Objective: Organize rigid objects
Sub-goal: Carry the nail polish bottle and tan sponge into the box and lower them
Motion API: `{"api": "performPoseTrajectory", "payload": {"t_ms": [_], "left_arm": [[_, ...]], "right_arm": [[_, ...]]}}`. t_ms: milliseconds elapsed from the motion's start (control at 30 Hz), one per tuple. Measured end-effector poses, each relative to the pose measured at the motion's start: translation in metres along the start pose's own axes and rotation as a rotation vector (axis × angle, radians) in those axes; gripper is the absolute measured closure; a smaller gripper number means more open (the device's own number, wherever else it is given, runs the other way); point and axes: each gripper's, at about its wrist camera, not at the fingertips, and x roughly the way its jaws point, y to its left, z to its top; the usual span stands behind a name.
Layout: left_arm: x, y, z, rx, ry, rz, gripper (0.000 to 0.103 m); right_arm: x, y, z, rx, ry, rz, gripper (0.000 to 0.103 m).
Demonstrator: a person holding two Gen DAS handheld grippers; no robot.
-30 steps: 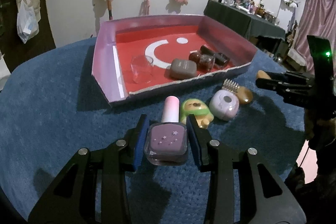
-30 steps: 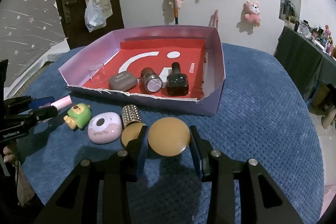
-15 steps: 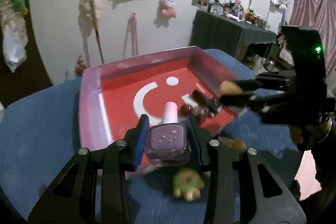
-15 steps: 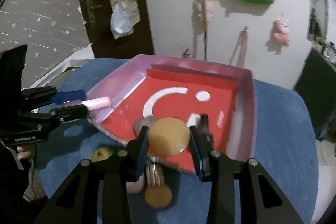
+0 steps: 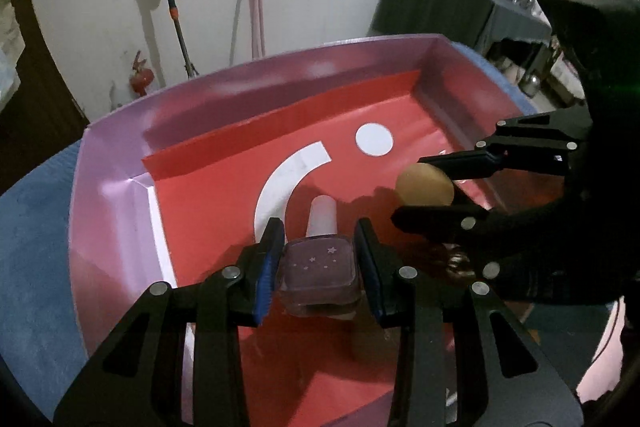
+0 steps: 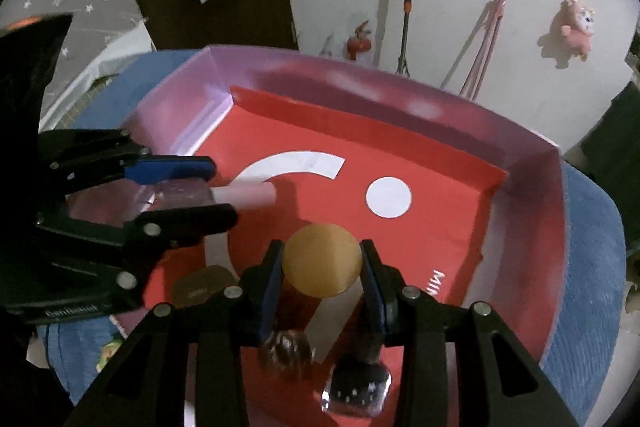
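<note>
The nail polish bottle (image 5: 318, 269) sits pinched between the blue pads of the left gripper (image 5: 318, 259), square glass body clamped at both sides, its pale pink cap (image 5: 323, 217) pointing straight ahead along the fingers, so its long axis runs forward and down toward the red floor of the tray (image 5: 224, 195). It hangs over the near left part of that floor, close to the white arc printed there, with open red paper just ahead of the cap. Out to its right, the right gripper (image 6: 322, 265) is squeezed onto the gold round compact (image 6: 322, 261), edge-on grip, flat face toward its own camera, held above the middle of the tray, near the white dot. In the right wrist view the bottle lies crosswise to the left, cap aimed at the centre, so the two loads are close but apart, the compact the further in. Below the right gripper, things already in the tray crowd the near edge: a dark glass jar (image 6: 288, 351), a black starred bottle (image 6: 356, 385) and a brownish case (image 6: 202, 289), all blurred, so their exact spacing is hard to call. My read: each hand needs only to lower and let go, the left onto the clear patch ahead of it.
</note>
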Motion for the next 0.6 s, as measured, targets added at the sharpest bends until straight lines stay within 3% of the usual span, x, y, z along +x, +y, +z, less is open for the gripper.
{"api": "performPoseTrajectory", "payload": {"t_ms": [133,600], "left_arm": [[0.006,-0.005,0.0,0.043,0.017,0.019,0.069],[0.018,-0.004,-0.009,0.056,0.074,0.019,0.069]], "right_arm": [[0.015,-0.001,0.003,-0.013,0.038,-0.002,0.063],[0.028,0.004,0.005,-0.05,0.09,-0.063,0.063]]}}
